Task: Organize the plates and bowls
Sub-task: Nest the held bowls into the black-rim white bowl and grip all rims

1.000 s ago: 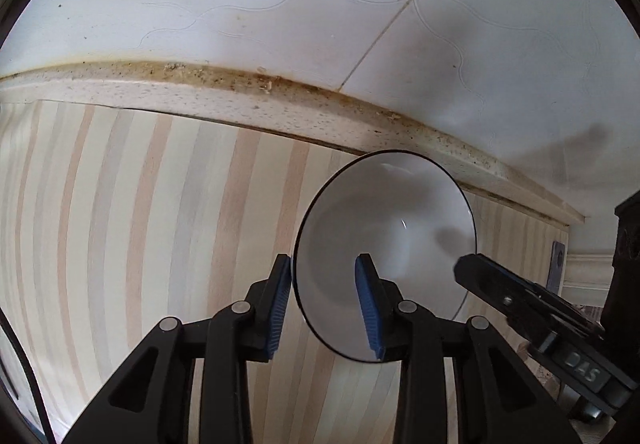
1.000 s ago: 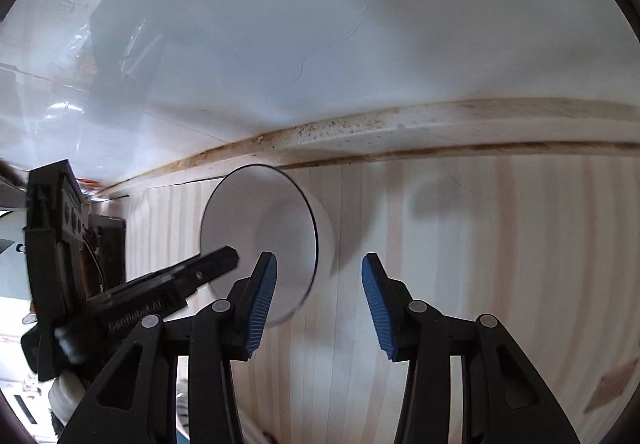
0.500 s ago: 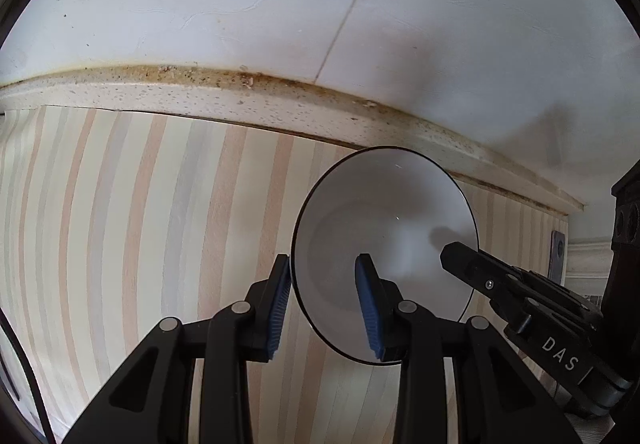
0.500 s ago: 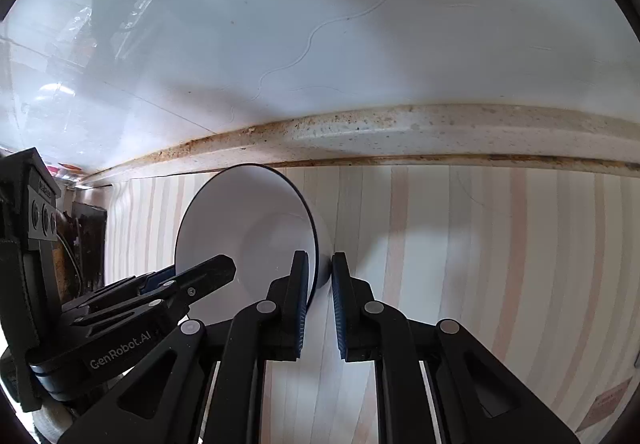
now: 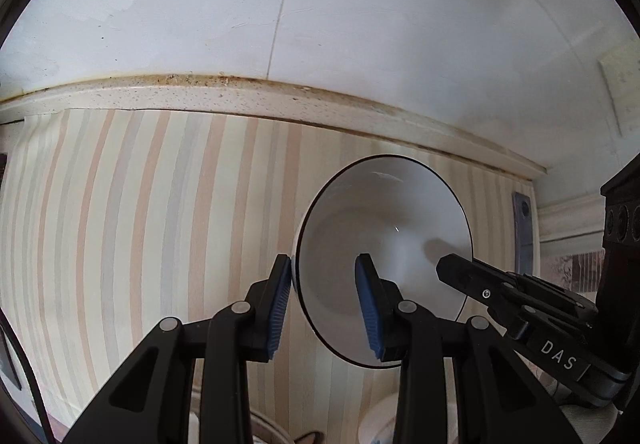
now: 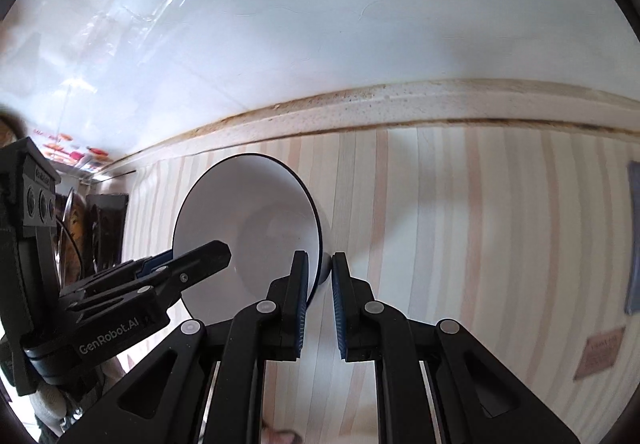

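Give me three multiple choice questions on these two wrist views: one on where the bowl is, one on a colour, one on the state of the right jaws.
1. Where is the white bowl relative to the left gripper?
A. Its rim runs between the jaws
B. Far off, against the wall
C. Below both jaws, untouched

2. What colour are the gripper pads?
A. Red
B. Blue
C. Green

3. How do the jaws of the right gripper stand?
A. Spread wide, clear of the bowl
B. Out of sight
C. Nearly together on the bowl's edge

Answers:
1 A, since one pad sits outside the bowl's wall and the other inside it.
2 B, since blue ribbed faces show in both views.
3 C, since only a narrow gap remains, with the bowl's wall in it.
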